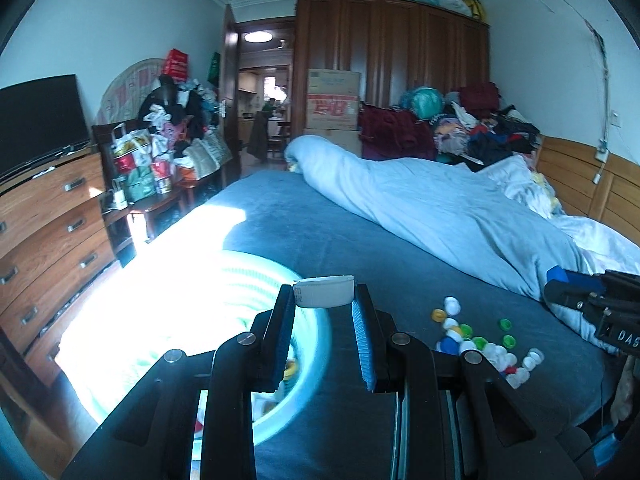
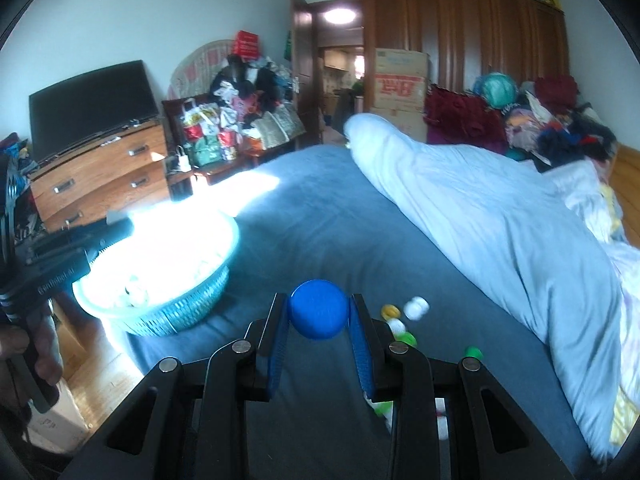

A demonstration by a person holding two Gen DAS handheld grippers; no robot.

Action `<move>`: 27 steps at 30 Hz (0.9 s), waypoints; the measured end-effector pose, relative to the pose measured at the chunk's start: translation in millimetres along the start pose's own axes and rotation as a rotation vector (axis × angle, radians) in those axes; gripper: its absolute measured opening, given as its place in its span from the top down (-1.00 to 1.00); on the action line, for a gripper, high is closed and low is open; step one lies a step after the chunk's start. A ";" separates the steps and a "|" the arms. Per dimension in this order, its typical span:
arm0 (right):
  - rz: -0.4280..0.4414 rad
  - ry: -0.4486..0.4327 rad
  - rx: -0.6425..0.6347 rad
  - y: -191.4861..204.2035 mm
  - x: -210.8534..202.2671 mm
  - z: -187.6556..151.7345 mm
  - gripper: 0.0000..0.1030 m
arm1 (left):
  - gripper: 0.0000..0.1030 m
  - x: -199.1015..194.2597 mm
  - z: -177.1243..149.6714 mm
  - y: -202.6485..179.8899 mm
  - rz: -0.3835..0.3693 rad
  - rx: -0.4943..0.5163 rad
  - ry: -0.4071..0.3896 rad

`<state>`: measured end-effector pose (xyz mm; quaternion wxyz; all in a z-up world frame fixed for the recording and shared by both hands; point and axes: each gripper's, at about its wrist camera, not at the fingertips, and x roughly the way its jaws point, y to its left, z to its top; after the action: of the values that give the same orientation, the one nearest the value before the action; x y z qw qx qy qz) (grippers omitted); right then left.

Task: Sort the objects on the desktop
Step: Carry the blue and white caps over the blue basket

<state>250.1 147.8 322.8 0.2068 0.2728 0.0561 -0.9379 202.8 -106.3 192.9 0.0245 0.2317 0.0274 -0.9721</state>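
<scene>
My left gripper (image 1: 324, 300) is shut on a white bottle cap (image 1: 324, 291) and holds it above the right rim of a light-blue woven basket (image 1: 316, 344). My right gripper (image 2: 319, 312) is shut on a blue bottle cap (image 2: 318, 309) above the blue bedsheet, to the right of the basket (image 2: 188, 312). A pile of loose caps (image 1: 480, 344), white, green, yellow and blue, lies on the sheet to the right of the left gripper. Some of these caps (image 2: 404, 316) show beside the right gripper. The right gripper also shows at the right edge of the left wrist view (image 1: 576, 284).
A rolled light-blue duvet (image 1: 440, 208) lies along the bed's right side. A wooden dresser (image 1: 48, 232) with a TV stands to the left. Strong sunlight washes out the basket's inside. A wardrobe, boxes and heaps of clothes stand at the back.
</scene>
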 end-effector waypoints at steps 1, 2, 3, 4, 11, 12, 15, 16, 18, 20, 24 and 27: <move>0.015 -0.004 -0.004 6.4 3.9 6.2 0.37 | 0.52 1.3 -0.6 6.2 0.019 -0.010 0.001; 0.029 -0.007 -0.005 11.2 7.1 10.7 0.37 | 0.52 2.6 -1.2 13.6 0.032 -0.021 0.003; 0.046 -0.009 -0.010 17.7 11.2 16.3 0.37 | 0.52 3.6 -1.4 21.3 0.045 -0.033 0.005; 0.057 -0.010 -0.016 23.1 14.2 20.2 0.37 | 0.52 4.6 -1.3 30.1 0.061 -0.046 0.006; 0.162 -0.002 -0.071 75.4 45.3 51.8 0.37 | 0.52 9.5 -0.6 84.0 0.141 -0.111 0.027; 0.175 0.002 -0.080 83.0 49.7 56.1 0.37 | 0.52 11.5 -1.0 89.4 0.146 -0.111 0.041; 0.225 0.023 -0.099 104.9 65.5 68.0 0.36 | 0.52 15.4 -2.3 104.9 0.165 -0.120 0.065; 0.236 0.029 -0.110 113.1 70.0 71.2 0.36 | 0.52 17.0 -2.0 109.1 0.167 -0.121 0.076; 0.264 0.048 -0.123 126.1 80.6 76.5 0.36 | 0.52 19.4 -1.7 115.6 0.178 -0.126 0.093; 0.301 0.079 -0.118 135.3 91.1 80.4 0.36 | 0.52 23.9 -1.9 121.8 0.168 -0.131 0.128; 0.373 0.151 -0.087 147.7 113.7 84.0 0.35 | 0.52 36.0 -5.2 133.0 0.164 -0.147 0.207; 0.415 0.190 -0.060 153.9 125.8 83.2 0.35 | 0.52 41.0 -8.8 136.7 0.154 -0.156 0.240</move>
<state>177.4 -55.0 327.0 0.3970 0.3594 0.0458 -0.8433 178.4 -243.5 160.8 0.1135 0.3449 0.0879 -0.9276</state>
